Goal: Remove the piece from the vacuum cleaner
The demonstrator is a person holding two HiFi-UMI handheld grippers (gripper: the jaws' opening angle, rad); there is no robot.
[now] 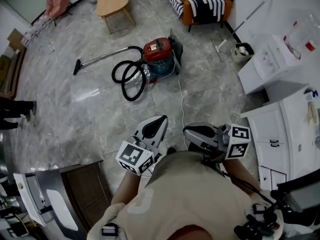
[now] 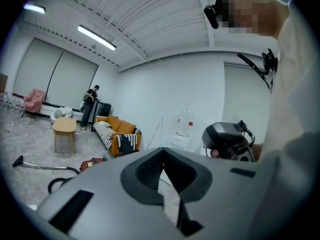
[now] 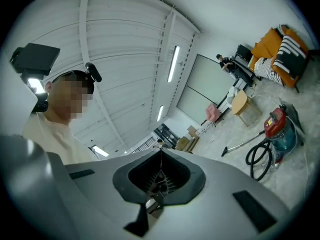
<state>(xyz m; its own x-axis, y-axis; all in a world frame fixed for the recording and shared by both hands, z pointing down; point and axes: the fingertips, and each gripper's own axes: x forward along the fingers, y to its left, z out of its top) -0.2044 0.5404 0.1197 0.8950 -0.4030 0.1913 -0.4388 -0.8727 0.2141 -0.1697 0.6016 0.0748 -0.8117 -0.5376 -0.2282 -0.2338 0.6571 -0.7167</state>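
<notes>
Two handheld grippers sit close against the person's chest at the bottom of the head view, the left gripper (image 1: 161, 119) and the right gripper (image 1: 186, 130) side by side and near each other, each with its marker cube toward the body. Both pairs of jaws are pressed together at the tips, and nothing is pinched in either.

Well ahead of them, out on the open floor (image 1: 75, 114), stands the vacuum cleaner (image 1: 159, 54), a red-topped canister over a teal and metal drum. Neither gripper touches it. Its black hose (image 1: 127, 79) lies in loose loops just beside the drum on the left, and a metal wand (image 1: 102, 57) runs from the hose further left to a dark floor nozzle (image 1: 76, 67) resting on the grey marbled tiles. A thin white cord (image 1: 181, 96) trails from the machine back toward the person.

Beyond the vacuum cleaner are a small wooden table (image 1: 112, 1) and, to its right, an orange sofa (image 1: 206, 3) draped with striped fabric. A pink chair (image 1: 56, 1) stands far left. White cabinets (image 1: 272, 134) line the right side, with a pale bucket (image 1: 242, 51) near them. Another person's legs (image 1: 15, 111) show at the left edge.
</notes>
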